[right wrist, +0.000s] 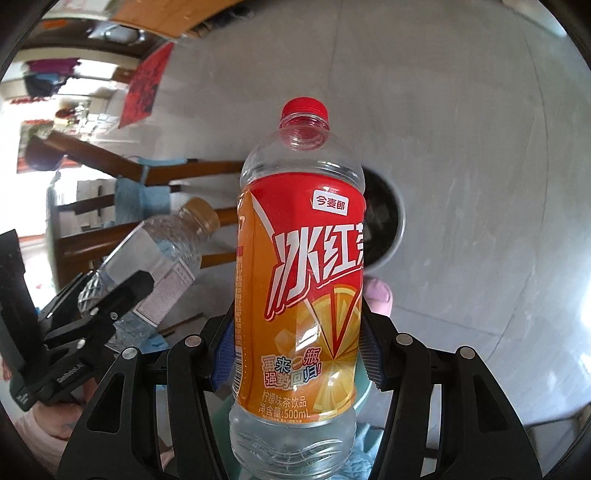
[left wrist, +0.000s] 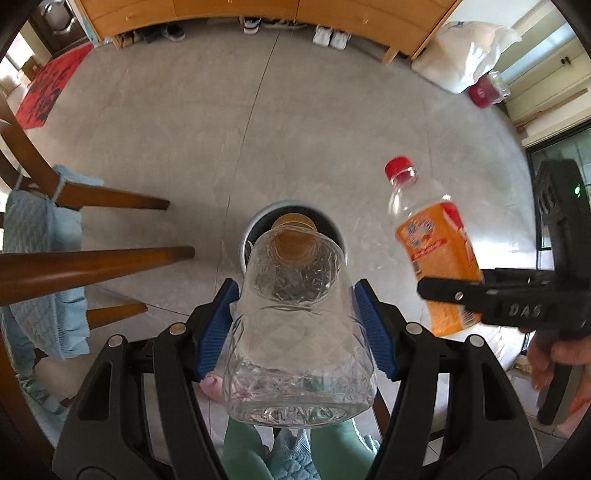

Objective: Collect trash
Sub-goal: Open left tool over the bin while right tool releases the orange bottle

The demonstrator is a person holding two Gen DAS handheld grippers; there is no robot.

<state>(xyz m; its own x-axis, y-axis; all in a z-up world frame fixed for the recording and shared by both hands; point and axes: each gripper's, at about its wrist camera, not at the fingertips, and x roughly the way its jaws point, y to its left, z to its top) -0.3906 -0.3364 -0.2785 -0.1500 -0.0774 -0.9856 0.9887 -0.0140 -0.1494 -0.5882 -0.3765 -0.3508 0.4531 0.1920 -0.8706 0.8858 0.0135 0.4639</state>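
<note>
My left gripper (left wrist: 295, 321) is shut on a clear empty water bottle (left wrist: 295, 332) with a tan cap, held above the floor with its cap pointing down at a grey round trash bin (left wrist: 255, 221). My right gripper (right wrist: 297, 350) is shut on an empty iced-tea bottle (right wrist: 299, 280) with an orange and red label and a red cap. That bottle also shows in the left wrist view (left wrist: 436, 251), to the right of the bin. The clear bottle shows in the right wrist view (right wrist: 155, 266), at the left. The bin (right wrist: 388, 221) is partly hidden behind the tea bottle.
Wooden chair legs (left wrist: 99, 258) with blue cushions (left wrist: 40, 229) stand at the left. A wooden cabinet (left wrist: 258, 11) with shoes under it lines the far wall. A white bag (left wrist: 465, 55) and a red container (left wrist: 484, 92) lie at the far right. The floor is grey tile.
</note>
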